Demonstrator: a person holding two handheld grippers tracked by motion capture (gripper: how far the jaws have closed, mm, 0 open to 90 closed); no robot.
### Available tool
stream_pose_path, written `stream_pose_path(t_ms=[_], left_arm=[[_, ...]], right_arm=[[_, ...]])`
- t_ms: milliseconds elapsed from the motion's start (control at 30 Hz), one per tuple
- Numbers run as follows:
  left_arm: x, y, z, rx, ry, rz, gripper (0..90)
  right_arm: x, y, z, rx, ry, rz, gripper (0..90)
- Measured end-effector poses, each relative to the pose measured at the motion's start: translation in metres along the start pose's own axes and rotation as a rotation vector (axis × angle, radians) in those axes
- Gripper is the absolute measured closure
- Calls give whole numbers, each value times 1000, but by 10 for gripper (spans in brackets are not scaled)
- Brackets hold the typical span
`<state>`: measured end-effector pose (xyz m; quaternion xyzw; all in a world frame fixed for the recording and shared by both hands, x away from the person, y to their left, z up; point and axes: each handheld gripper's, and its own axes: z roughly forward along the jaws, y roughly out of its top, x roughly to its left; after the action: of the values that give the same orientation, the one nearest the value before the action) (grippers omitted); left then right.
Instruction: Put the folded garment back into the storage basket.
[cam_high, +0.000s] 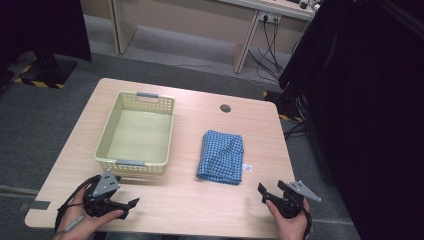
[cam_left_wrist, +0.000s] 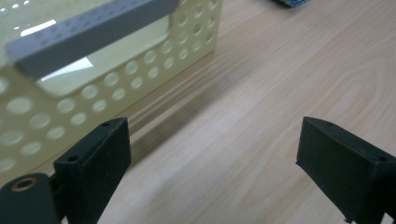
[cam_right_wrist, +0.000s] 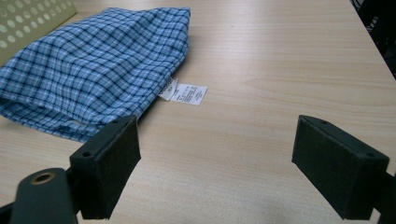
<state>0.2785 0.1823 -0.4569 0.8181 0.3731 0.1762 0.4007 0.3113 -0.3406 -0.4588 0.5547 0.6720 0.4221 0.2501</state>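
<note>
A folded blue checked cloth (cam_high: 221, 156) lies right of the table's middle, with a white label (cam_right_wrist: 184, 93) sticking out of its near right corner. To its left stands a pale yellow perforated basket (cam_high: 111, 131), empty, with grey handles. My left gripper (cam_high: 128, 203) is held low at the front left, just short of the basket's near wall (cam_left_wrist: 116, 79); its jaws stand wide open over bare wood (cam_left_wrist: 212, 154). At the front right, my right gripper (cam_high: 270, 188) is open too, and it points at the cloth's near right corner (cam_right_wrist: 93, 60) from a short way off (cam_right_wrist: 215, 149).
The wooden table (cam_high: 200, 205) has a round cable hole (cam_high: 225, 108) at the back. Bare wood lies between the basket and the cloth and along the front edge. Grey floor, a desk with cables and dark drapes surround the table.
</note>
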Motion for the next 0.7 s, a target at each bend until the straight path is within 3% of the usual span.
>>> stream_pose_path(t_ms=[233,700], left_arm=[[-13,21,15,-13,-30,30,98],[-25,58,43,17,-47,99,117]], right_arm=[[2,8,3,3,-1,-10,157],[12,27,20,22,10,-36,155]])
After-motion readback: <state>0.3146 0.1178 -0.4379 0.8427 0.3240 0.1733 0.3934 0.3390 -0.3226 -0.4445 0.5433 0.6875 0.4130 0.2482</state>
